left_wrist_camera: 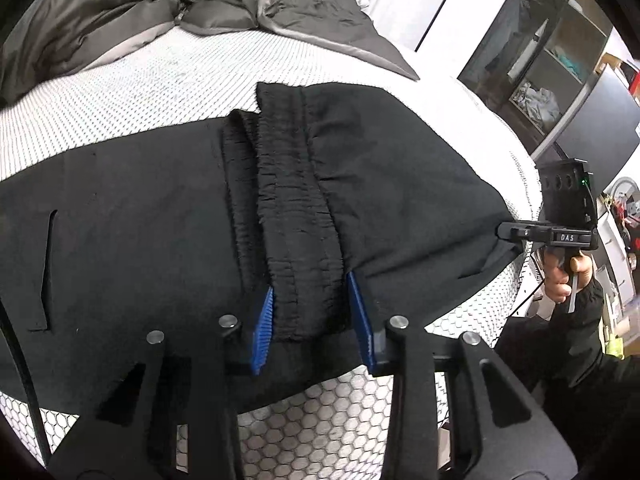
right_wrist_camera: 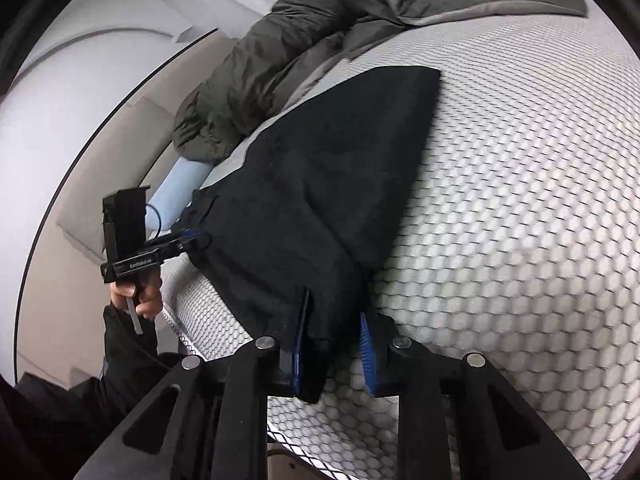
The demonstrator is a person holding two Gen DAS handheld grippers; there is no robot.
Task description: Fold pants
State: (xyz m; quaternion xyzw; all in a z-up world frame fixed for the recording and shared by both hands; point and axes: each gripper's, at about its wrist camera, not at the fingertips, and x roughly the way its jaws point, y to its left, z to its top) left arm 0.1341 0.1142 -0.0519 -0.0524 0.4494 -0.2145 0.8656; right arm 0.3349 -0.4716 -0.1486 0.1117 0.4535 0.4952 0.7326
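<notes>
Black pants (left_wrist_camera: 168, 208) lie partly folded across a bed (left_wrist_camera: 132, 92); the left gripper (left_wrist_camera: 310, 316) has its fingers clamped on the waistband (left_wrist_camera: 288, 200), the right gripper (right_wrist_camera: 332, 344) pinching a fabric edge. Both corners should travel level and taut for a square fold.

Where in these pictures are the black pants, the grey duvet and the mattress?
pants (left_wrist_camera: 160, 216): left wrist view, on the flat black cloth left of the waistband.
duvet (left_wrist_camera: 120, 8): left wrist view, on its crumpled grey top.
mattress (right_wrist_camera: 520, 240): right wrist view, on the bare honeycomb cover.
</notes>
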